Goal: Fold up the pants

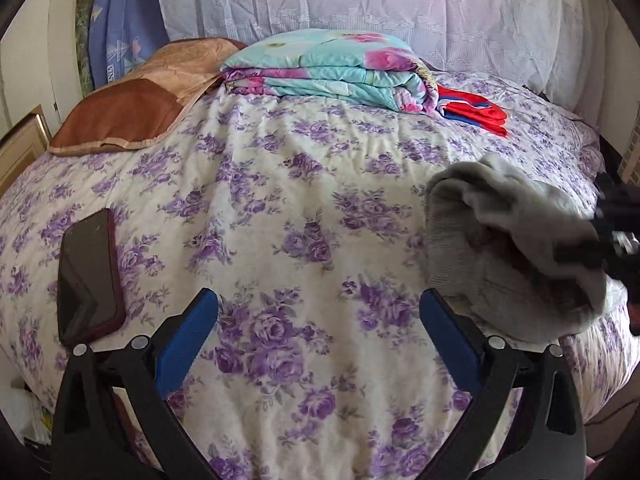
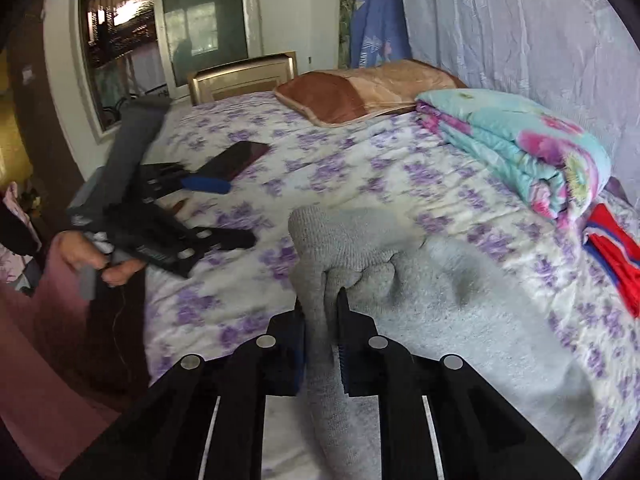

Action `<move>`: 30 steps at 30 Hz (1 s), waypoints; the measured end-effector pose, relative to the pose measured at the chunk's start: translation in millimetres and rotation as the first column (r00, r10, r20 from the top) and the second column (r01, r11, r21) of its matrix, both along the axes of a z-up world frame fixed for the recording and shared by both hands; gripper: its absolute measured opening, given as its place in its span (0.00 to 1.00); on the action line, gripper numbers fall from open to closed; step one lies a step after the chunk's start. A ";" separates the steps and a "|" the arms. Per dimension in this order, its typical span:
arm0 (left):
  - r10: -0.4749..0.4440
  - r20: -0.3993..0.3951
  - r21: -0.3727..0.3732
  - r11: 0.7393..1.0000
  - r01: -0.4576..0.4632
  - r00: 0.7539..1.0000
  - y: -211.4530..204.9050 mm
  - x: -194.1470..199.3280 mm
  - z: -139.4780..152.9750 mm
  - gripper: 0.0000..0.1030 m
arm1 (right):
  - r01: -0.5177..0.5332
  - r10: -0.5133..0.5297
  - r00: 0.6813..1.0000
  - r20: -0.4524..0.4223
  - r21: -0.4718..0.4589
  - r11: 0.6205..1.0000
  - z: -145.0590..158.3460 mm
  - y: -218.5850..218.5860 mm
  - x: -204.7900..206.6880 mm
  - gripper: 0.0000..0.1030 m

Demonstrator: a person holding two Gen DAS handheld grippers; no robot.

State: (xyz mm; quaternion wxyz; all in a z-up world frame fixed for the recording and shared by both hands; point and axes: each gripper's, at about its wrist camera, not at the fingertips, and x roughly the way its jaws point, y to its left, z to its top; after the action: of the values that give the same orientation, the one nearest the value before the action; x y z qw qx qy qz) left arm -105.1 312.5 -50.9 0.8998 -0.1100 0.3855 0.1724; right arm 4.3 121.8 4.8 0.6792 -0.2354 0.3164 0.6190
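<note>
The grey pants (image 2: 420,320) lie bunched on the floral bedspread (image 2: 320,152), one thick fold lifted off it. My right gripper (image 2: 320,320) is shut on that fold, and the ribbed waistband stands up just past its fingertips. In the left wrist view the same grey pants (image 1: 500,240) hang at the right, with the right gripper (image 1: 592,254) blurred at the frame edge. My left gripper (image 1: 320,320) is open over bare bedspread, its blue pads wide apart and nothing between them. In the right wrist view the left gripper (image 2: 228,212) shows at the left, held by a hand (image 2: 80,252).
A dark phone (image 1: 90,276) lies on the bed left of the left gripper. A folded turquoise-and-pink quilt (image 1: 332,68), a brown pillow (image 1: 120,116) and a red-and-blue cloth (image 1: 472,114) sit along the far side by the curtain. A window (image 2: 160,40) is at the left.
</note>
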 end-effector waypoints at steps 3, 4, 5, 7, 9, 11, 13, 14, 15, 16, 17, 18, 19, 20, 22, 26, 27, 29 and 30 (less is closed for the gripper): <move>-0.010 0.010 -0.008 1.000 0.010 1.000 -2.2 7.3 1.0 0.96 | 0.007 -0.010 0.999 -0.034 -0.106 0.994 -56.1 14.7 -7.1 0.24; -0.025 0.016 -0.004 1.000 0.025 1.000 -6.4 11.0 3.2 0.96 | 0.008 -0.011 0.999 -0.041 -0.083 0.997 -66.8 13.8 -6.9 0.28; -0.041 0.020 0.010 0.999 0.040 0.999 -11.5 14.1 6.2 0.96 | -0.001 -0.001 0.999 -0.046 -0.044 0.999 -66.1 10.8 -7.5 0.34; -0.077 0.024 0.065 0.995 0.075 0.997 -24.1 19.5 14.0 0.96 | -0.020 0.019 0.993 -0.115 -0.009 1.000 -55.1 3.9 -7.7 0.58; -0.118 0.032 0.115 0.987 0.114 0.992 -36.1 24.4 21.1 0.96 | 0.000 0.010 0.986 -0.169 0.059 0.998 -40.6 -12.2 -6.5 0.61; -0.163 0.045 0.140 0.978 0.155 0.986 -47.5 31.6 26.8 0.96 | 0.050 -0.035 0.985 -0.166 0.088 0.995 -34.3 -27.1 -6.5 0.61; -0.208 0.053 0.138 0.970 0.199 0.977 -58.8 42.7 29.6 0.96 | 0.123 -0.105 0.980 -0.168 0.104 0.987 -34.7 -45.2 -4.5 0.64; -0.228 0.057 0.133 0.967 0.219 0.972 -64.5 48.9 30.3 0.96 | 0.160 -0.138 0.973 -0.182 0.111 0.981 -35.9 -53.6 -1.7 0.64; -0.246 0.058 0.130 0.963 0.237 0.967 -69.8 54.6 30.8 0.96 | 0.199 -0.171 0.962 -0.211 0.118 0.973 -35.9 -64.3 0.5 0.64; -0.271 0.060 0.126 0.957 0.262 0.961 -77.3 61.1 31.1 0.96 | 0.231 -0.197 0.953 -0.231 0.127 0.965 -37.2 -73.3 1.6 0.64; -0.297 0.062 0.124 0.950 0.288 0.953 -85.0 67.1 31.3 0.96 | 0.268 -0.228 0.941 -0.251 0.140 0.953 -37.9 -83.7 3.5 0.64; -0.318 0.062 0.123 0.943 0.309 0.946 -91.7 71.6 31.4 0.96 | 0.294 -0.249 0.932 -0.262 0.147 0.944 -38.2 -87.7 7.0 0.64; -0.342 0.063 0.121 0.935 0.333 0.938 -99.0 76.9 31.9 0.96 | 0.324 -0.274 0.922 -0.273 0.157 0.933 -38.9 -95.4 8.6 0.64; -0.369 0.066 0.119 0.925 0.360 0.927 -107.9 82.4 32.5 0.96 | 0.346 -0.292 0.914 -0.283 0.166 0.923 -39.6 -101.0 9.8 0.64; -0.413 0.070 0.116 0.908 0.403 0.908 -123.0 90.6 33.0 0.96 | 0.387 -0.322 0.897 -0.303 0.184 0.904 -38.6 -113.7 11.5 0.64; -0.453 0.044 0.107 0.888 0.447 0.890 -142.2 110.6 21.1 0.96 | 0.441 -0.365 0.872 -0.327 0.201 0.875 -45.3 -129.8 18.7 0.66; -0.441 0.012 0.105 0.893 0.438 0.897 -142.4 117.9 10.8 0.96 | 0.458 -0.383 0.863 -0.329 0.191 0.868 -50.2 -135.5 21.4 0.71; -0.378 -0.074 0.122 0.915 0.384 0.923 -136.4 130.3 -13.3 0.96 | 0.550 -0.506 0.800 -0.323 0.057 0.833 -76.1 -138.6 37.4 0.73; -0.349 -0.102 0.136 0.923 0.361 0.931 -132.3 132.5 -27.1 0.96 | 0.584 -0.551 0.765 -0.333 -0.002 0.812 -89.5 -142.8 46.2 0.70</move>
State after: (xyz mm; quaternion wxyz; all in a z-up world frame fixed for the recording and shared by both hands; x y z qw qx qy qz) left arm 27.4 180.2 -78.0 0.9066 0.0375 0.4184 0.0395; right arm 50.5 -21.0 -84.7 0.7854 0.0093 0.4459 0.4291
